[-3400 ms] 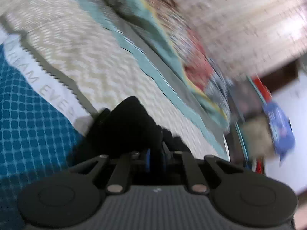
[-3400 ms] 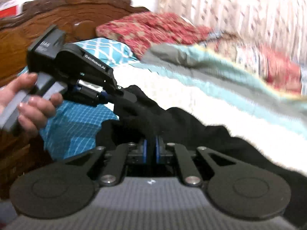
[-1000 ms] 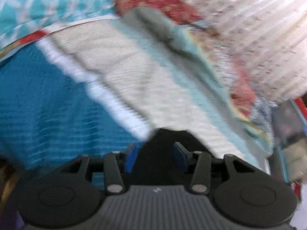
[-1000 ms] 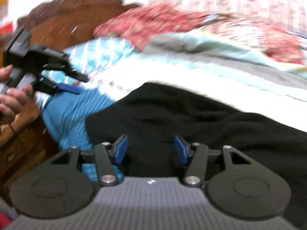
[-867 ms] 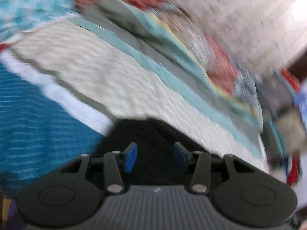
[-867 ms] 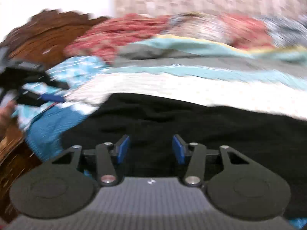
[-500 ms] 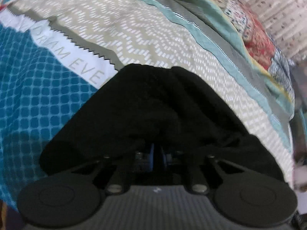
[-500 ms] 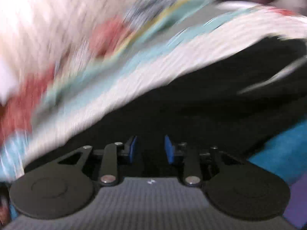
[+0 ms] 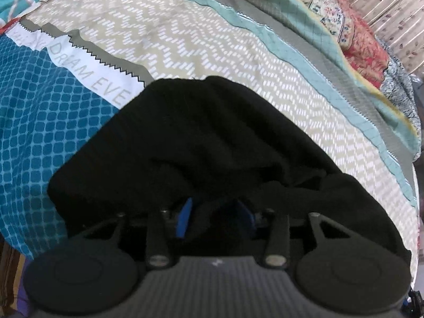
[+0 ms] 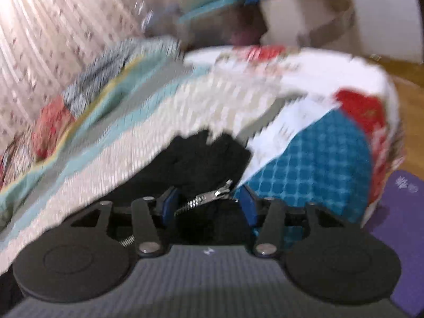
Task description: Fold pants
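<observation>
- Location: the black pants (image 9: 217, 143) lie bunched on the patchwork bedspread (image 9: 185, 39), across the seam between its teal grid panel (image 9: 34, 122) and its beige zigzag panel (image 9: 212, 61).
- Left gripper (image 9: 216, 218): jaws part open, having just been opening. A ridge of black cloth sits between the blue pads (image 9: 184, 218); whether they press it cannot be told.
- Right gripper (image 10: 206, 202): jaws part open, having just been opening. Black cloth and the metal zipper (image 10: 206, 196) lie between them; no pad visibly presses either.
- Handling, judged: soft, light, limp fabric. It will sag and crumple rather than hold shape, and thin layers may slip from a shallow pinch.
- Grip points, judged: take a doubled edge or seam, such as the waistband near the zipper. The stiff fly area gives a firmer bite than a single layer.
- Left wrist view only: the full dark mound, its rounded far edge, and the lettered strip "DREAM EVE" (image 9: 90, 76).
- Right wrist view only, though blurred: the zipper, the bed's end, the wooden floor (image 10: 408, 90) and a purple mat (image 10: 397, 238).
</observation>
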### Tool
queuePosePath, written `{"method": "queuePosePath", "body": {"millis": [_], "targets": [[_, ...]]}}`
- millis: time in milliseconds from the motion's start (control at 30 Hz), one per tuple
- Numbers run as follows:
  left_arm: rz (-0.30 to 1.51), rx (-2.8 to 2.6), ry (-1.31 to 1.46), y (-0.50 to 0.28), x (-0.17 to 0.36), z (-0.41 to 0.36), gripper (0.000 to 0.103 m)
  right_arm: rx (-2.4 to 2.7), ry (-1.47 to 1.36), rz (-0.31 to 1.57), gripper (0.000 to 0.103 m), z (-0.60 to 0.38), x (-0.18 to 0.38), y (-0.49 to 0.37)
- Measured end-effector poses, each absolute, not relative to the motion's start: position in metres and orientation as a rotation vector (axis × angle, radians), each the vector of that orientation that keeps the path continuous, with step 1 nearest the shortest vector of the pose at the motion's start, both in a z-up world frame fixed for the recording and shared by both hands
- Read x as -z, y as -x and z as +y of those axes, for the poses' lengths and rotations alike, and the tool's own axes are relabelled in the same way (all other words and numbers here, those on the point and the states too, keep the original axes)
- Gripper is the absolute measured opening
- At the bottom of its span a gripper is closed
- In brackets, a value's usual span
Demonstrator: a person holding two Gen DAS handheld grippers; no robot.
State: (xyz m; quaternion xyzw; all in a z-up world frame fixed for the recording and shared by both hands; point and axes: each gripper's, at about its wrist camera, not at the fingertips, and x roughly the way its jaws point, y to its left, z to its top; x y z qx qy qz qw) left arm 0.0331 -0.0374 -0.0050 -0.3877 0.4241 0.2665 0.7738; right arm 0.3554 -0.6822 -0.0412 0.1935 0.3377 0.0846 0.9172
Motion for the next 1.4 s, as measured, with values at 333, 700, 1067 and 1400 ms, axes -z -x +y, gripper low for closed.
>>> {"method": "queuePosePath", "body": {"millis": [333, 700, 1067, 1400], "targets": [[0.932, -0.610, 0.877, -0.040, 0.007, -0.034, 0.042, -0.255, -0.241, 0.507, 0.018, -0.669, -0.021, -0.303], [0.938, -0.622, 0.774, -0.053, 0.008, -0.055, 0.056, -0.168, -0.352, 0.637, 0.045, -0.674, 0.043, -0.406], [0.832, -0.558, 0.798, -0.052, -0.028, -0.058, 0.057, -0.174, -0.786, 0.517, 0.062, -0.741, 0.053, -0.350], [0.811, -0.562, 0.843, -0.041, -0.036, -0.055, 0.059, -0.133, -0.628, 0.579, 0.023, -0.689, 0.051, -0.357]]}}
